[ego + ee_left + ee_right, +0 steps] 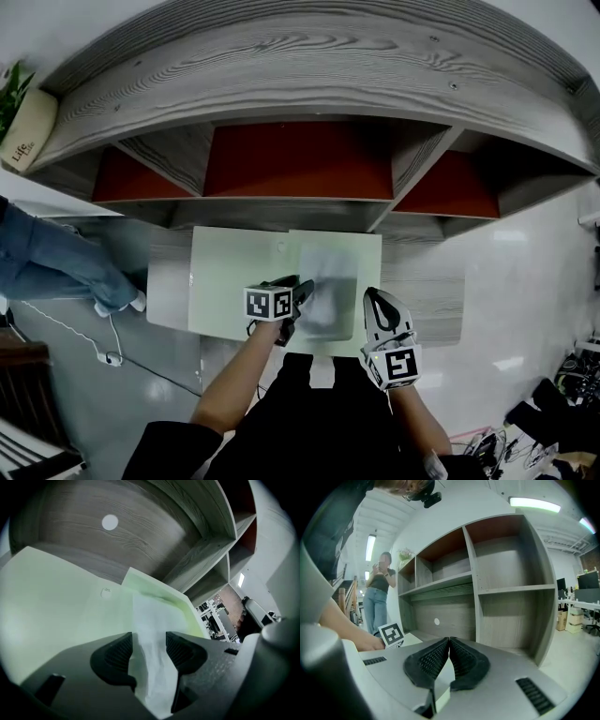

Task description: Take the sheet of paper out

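A pale green folder [234, 281] lies flat on the grey desk [427, 281] in front of the shelf unit. A white sheet of paper [328, 295] lies on its right half. In the left gripper view the sheet of paper [150, 616] runs from under the folder's green flap [159, 590] back between the jaws. My left gripper [302, 289] [149, 641] is open; its pads [117, 656] stand either side of the sheet without pressing it. My right gripper [373, 298] [449, 641] is at the folder's right edge, shut on a thin pale edge of the folder [443, 677].
The wooden shelf unit [300, 159] with red-backed compartments rises right behind the folder. A potted plant [23, 122] stands at the top left. A person in jeans [56, 262] [379, 592] stands to the left, with a white cable [103, 352] on the floor.
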Available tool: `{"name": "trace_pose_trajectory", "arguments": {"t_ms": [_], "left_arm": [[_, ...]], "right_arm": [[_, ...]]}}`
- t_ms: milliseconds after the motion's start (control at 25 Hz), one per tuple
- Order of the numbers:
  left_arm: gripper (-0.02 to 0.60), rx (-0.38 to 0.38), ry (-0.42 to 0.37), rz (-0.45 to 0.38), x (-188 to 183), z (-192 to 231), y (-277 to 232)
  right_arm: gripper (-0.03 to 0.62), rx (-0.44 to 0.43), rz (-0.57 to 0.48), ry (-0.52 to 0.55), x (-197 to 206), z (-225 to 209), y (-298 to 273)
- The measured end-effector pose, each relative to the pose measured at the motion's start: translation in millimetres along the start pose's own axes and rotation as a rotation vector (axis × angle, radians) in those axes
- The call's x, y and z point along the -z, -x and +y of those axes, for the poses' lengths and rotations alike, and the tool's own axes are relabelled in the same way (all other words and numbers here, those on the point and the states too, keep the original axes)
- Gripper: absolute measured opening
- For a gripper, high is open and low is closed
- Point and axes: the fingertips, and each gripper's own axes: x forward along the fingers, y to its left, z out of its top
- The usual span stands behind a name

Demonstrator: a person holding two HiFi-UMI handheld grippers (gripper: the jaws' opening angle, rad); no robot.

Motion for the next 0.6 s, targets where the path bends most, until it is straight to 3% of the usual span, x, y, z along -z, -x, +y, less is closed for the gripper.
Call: {"name": "trace_pose_trajectory", "arguments": {"t_ms": [240, 400, 600], "left_arm": [[0.202, -0.047, -0.02, 0.011, 3.0, 2.2, -4.3], [0.139, -0.059, -0.013, 0.008, 2.7, 2.6, -5.5], [0.104, -0.093, -0.008, 0.011, 3.6, 5.4, -7.2]], "right_arm": [[0.022, 0.006, 0.001, -0.004, 1.0, -6.9, -1.5], [0.021, 0.008, 0.009, -0.007, 3.8, -9.2, -0.1], [0.021, 0.003, 0.009, -0.012, 5.1, -8.2, 0.1]]}}
